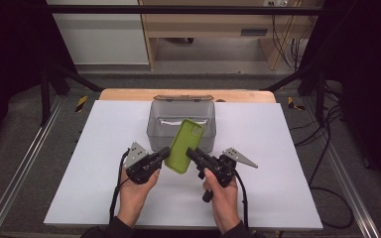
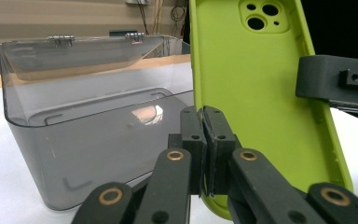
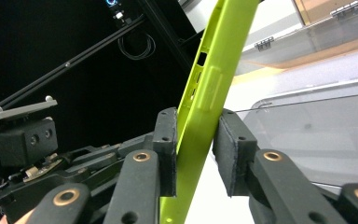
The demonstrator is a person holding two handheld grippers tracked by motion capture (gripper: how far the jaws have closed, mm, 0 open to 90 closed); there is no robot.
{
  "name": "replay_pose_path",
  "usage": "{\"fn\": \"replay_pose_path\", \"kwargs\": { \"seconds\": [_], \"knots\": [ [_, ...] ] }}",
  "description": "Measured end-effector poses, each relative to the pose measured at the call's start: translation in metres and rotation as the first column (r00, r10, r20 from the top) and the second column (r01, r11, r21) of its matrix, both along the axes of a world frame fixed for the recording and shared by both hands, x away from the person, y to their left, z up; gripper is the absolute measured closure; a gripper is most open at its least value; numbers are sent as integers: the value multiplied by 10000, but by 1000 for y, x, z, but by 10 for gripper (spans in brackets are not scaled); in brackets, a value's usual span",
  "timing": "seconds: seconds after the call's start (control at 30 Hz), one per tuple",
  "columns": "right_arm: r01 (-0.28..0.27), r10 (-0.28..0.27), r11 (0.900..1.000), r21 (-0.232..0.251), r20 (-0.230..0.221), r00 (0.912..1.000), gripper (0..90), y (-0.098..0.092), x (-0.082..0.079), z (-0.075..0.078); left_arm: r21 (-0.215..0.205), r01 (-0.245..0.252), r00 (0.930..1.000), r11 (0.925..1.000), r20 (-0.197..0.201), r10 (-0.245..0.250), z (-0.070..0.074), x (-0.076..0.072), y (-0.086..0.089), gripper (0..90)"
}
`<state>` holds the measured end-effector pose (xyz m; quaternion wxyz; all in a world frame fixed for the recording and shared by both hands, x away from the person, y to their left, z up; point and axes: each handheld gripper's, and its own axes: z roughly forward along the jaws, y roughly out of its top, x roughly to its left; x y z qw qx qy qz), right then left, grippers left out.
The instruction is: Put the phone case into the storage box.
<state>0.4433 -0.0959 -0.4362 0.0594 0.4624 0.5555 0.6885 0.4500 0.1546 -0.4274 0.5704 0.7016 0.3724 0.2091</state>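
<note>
**Green phone case held between my two claws, in front of the grey box**

The green phone case is in the air, tilted, with its camera cut-out end up over the front wall of the grey box and its lower end toward me. In the left gripper view its hollow inner side faces that camera.

My left claw is pressed together on the lower edge of the case: the two pads pinch the thin rim between them, with no gap that I can see. In the high view this claw meets the case at its lower left side, just in front of the box.

My right claw stands around the long side edge of the case, near the side buttons. One pad lies against the case; the other pad has a small slit of light beside the edge, so I cannot tell if it really presses. In the high view this claw comes at the case from its right, also just in front of the box.

The grey box is transparent, and its lid is open and lies back behind it. The box stands on the white bench, near the far middle. My two hands are on the near side of the box, close to each other.
</note>
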Motion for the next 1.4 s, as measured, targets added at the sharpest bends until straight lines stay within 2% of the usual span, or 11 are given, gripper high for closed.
{"fn": "replay_pose_path", "kwargs": {
  "seconds": [0.23,0.6,0.67,0.73,0.8,0.9,1.0,1.23,1.4],
  "knots": [
    [-41,44,9998,173,-146,9999,771,-1,1,1,54,-36,10000,10000,-31,36,-4,0,-3,880],
    [-59,60,9999,95,-128,9999,775,1,-1,4,-56,-1,10000,10000,-20,1,-6,0,-3,867],
    [-10,10,10000,17,-89,10000,776,0,-1,5,-182,-120,9999,9998,8,120,-6,0,-3,789],
    [87,-88,9999,-125,-68,9999,776,0,0,6,-220,-52,9999,9997,93,54,-5,-1,-1,750],
    [113,-114,9998,-172,-65,9999,776,-1,1,7,-159,-146,9995,9998,279,151,-3,-3,2,707],
    [239,-240,9994,-247,-74,9997,775,-4,3,10,14,-337,9984,9994,452,336,1,-4,10,586],
    [344,-348,9991,-257,-162,9993,776,-7,5,10,193,-590,9965,9981,612,577,3,-5,21,491],
    [508,-513,9984,-241,-192,9985,775,-12,9,9,560,-1064,9936,9927,439,1040,0,0,57,268],
    [588,-595,9980,-249,-260,9979,775,-13,9,9,336,-1289,9909,9911,446,1273,-5,1,81,166]
  ]
}}
